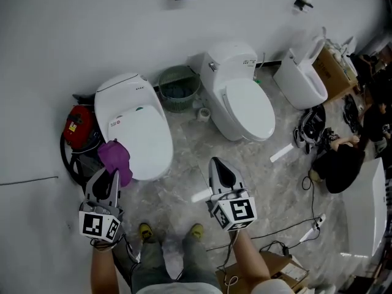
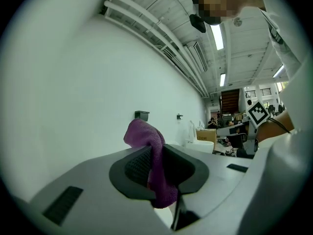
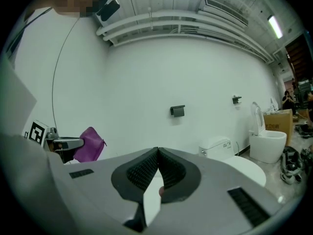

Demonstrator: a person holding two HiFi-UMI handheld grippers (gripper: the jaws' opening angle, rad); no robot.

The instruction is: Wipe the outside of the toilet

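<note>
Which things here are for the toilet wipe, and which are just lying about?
For the job:
purple cloth, clamped in the left gripper
white toilet beside it, probably the one to wipe

Just lying about:
green basket
red appliance
middle toilet
cardboard box
shoes

Our left gripper (image 1: pixel 114 176) and right gripper (image 1: pixel 215 162) are grey, with black-and-white marker cubes (image 1: pixel 236 212). We wear yellow shoes (image 1: pixel 145 231) at six o'clock.
</note>
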